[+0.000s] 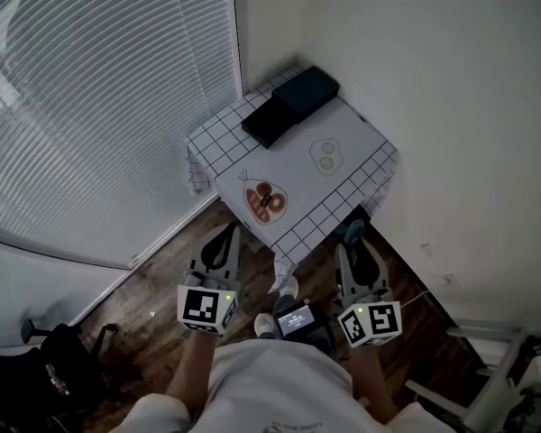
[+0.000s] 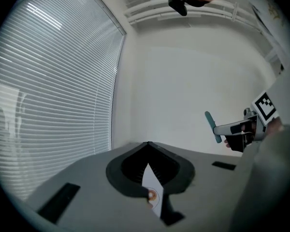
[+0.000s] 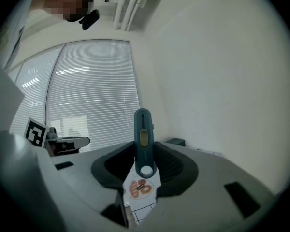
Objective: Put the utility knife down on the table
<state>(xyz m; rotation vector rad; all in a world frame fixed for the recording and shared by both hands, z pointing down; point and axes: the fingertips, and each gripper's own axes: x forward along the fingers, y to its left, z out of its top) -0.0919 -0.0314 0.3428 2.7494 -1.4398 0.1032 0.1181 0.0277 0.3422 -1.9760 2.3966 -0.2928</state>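
**Head view.** A person stands before a small table (image 1: 347,129) set in a corner, between a window blind (image 1: 99,106) and a plain wall. The table carries a white cloth with a black grid. At its far corner lie a black box (image 1: 269,121) and a dark blue box (image 1: 305,91), touching each other. Near the front edge lies a clear bag (image 1: 263,201) with an orange-brown print. A pale item with two green discs (image 1: 325,156) sits between the bag and the boxes. Both tools hover over the wood floor (image 1: 162,296), just short of the table's near edge.

**Right gripper view.** The right gripper (image 3: 144,151) clamps the utility knife (image 3: 143,139) between its jaws. The knife is teal, with a yellow slider and a round hole at its lower end. It stands upright and projects past the fingertips. It is in the air, not yet on the table; in the head view the knife (image 1: 353,234) points toward the cloth's front right edge.

**Left gripper view.** The left gripper (image 2: 148,151) has its jaws drawn together at the tips, with nothing between them. The knife (image 2: 212,126) shows at the right, well apart from this tool.
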